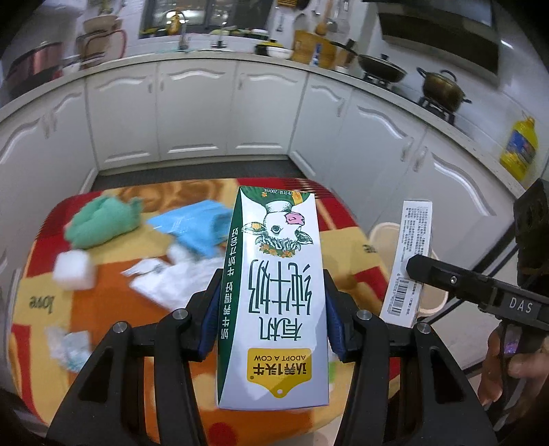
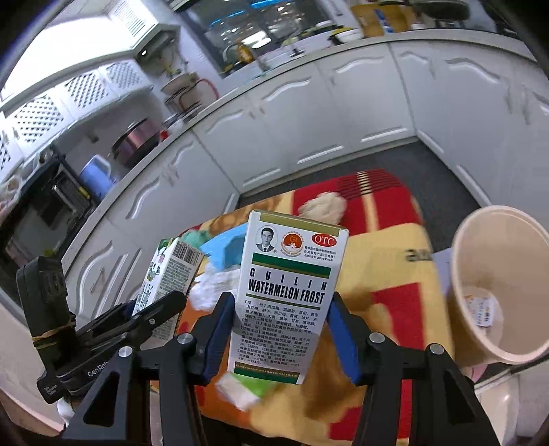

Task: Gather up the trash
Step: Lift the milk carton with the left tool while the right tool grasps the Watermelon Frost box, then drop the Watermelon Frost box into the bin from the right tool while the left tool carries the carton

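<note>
Beyond the table's (image 2: 394,247) right edge stands the beige bin (image 2: 497,295), nearer the right tool (image 2: 281,329) clamping the medicine box (image 2: 291,291) than the left tool (image 1: 271,308) clamping the milk carton (image 1: 274,291), both held lengthwise.

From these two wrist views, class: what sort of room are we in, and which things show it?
A home kitchen, most likely. A dark wok and a brass-coloured pot sit on a gas stove, white cabinets run under an L-shaped counter, and a faucet stands below the window.
</note>
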### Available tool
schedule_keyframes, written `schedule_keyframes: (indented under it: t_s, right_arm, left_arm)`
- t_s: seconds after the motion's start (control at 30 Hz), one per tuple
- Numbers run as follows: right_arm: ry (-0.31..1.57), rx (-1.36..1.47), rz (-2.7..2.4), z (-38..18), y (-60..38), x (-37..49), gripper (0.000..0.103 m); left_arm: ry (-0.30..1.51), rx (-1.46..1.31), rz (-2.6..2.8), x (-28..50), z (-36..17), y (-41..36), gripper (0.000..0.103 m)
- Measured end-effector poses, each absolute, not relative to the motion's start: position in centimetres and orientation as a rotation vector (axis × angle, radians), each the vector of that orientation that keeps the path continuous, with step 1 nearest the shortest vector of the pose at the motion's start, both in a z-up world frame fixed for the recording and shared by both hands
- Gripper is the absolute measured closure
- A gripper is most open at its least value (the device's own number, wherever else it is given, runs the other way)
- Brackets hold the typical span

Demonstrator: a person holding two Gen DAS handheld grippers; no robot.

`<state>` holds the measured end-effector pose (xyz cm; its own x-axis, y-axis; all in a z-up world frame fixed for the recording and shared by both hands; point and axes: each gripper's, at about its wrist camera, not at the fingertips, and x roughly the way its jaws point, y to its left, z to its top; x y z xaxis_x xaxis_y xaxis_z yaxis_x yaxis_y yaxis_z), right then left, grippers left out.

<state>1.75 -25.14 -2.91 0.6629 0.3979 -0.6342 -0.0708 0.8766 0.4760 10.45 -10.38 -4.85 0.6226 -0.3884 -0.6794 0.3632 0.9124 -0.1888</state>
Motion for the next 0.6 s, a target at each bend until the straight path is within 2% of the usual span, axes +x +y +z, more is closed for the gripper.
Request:
schedule_keyframes:
  t_s: [0.6]
  right_arm:
    - [0.781,0.538,0.089,-4.7,-36.2,-1.0,0.052]
  left_arm:
    - [0.822,0.057,-0.580,11.8,-5.1,-22.0,0.053]
